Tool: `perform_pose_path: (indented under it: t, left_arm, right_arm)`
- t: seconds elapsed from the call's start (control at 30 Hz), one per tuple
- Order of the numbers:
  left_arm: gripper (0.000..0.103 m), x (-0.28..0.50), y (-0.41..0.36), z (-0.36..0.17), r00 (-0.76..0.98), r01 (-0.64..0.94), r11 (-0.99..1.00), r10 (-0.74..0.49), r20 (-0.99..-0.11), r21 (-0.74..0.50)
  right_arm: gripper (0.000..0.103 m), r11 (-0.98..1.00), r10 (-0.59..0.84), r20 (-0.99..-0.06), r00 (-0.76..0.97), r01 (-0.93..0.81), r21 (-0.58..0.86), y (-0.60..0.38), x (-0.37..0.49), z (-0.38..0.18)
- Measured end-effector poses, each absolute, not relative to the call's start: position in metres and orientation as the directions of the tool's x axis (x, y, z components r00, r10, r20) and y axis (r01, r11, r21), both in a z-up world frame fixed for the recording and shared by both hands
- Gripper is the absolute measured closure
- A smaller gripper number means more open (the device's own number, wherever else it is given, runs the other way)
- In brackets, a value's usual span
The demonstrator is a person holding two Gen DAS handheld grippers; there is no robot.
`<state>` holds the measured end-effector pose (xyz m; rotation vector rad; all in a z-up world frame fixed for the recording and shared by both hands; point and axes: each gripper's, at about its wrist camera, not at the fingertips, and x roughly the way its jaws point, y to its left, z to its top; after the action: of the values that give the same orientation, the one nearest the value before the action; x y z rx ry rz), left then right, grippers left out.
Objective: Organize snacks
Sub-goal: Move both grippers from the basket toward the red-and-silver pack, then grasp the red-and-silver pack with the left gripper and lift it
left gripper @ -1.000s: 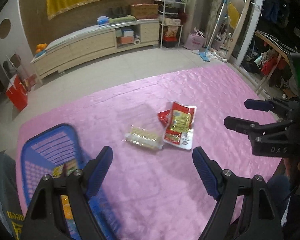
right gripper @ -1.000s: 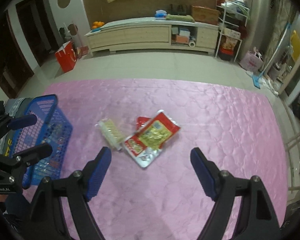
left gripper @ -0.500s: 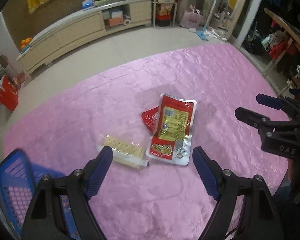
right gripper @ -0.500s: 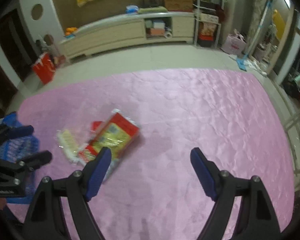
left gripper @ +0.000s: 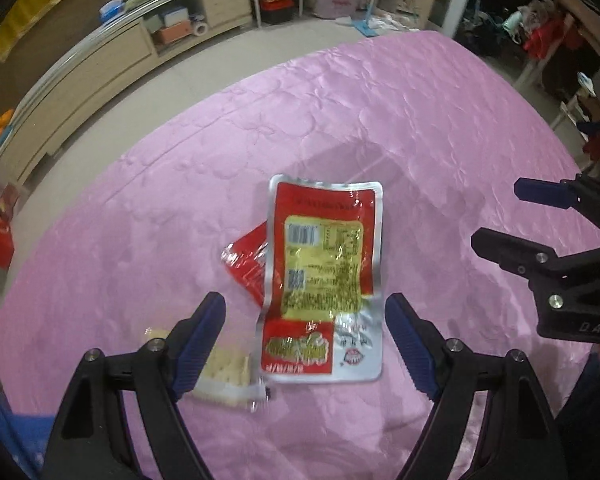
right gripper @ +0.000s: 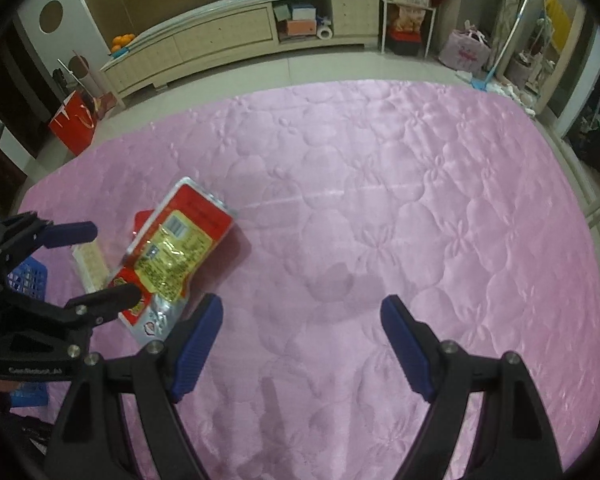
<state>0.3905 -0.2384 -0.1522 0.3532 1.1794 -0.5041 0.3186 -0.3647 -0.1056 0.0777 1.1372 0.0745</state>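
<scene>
Left wrist view: left claw (left gripper: 305, 320) gapes wide over the red-and-yellow foil snack pouch (left gripper: 322, 280) (label up); right claw (right gripper: 302, 322) likewise wide, empty.

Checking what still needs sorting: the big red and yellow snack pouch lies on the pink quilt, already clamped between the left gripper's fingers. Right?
Not quite. The red and yellow pouch does lie on the pink quilt, but the left gripper is open above it, its jaws wide apart and not pressing the pouch. The left wrist view shows this.
</scene>
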Motion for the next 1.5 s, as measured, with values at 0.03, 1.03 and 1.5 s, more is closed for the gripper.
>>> perform_pose_path:
  t: [0.03, 1.03, 1.5]
  left_arm:
    - [0.023, 0.393, -0.241, -0.156, 0.282, 0.562, 0.827, -0.194, -0.940, -0.002]
    - [0.023, 0.431, -0.267, -0.196, 0.223, 0.619, 0.786, -0.187, -0.957, -0.010]
    - [0.068, 0.398, -0.277, -0.190, 0.226, 0.613, 0.790, -0.179, -0.958, -0.003]
  right_arm:
    - [0.018, 0.994, 0.103, -0.904, 0.415, -0.012, 0.108, -0.367, 0.319, -0.106]
    - [0.018, 0.991, 0.129, -0.911, 0.391, -0.013, 0.135, -0.364, 0.327, -0.112]
    - [0.018, 0.983, 0.177, -0.902, 0.393, -0.021, 0.183, -0.358, 0.327, -0.111]
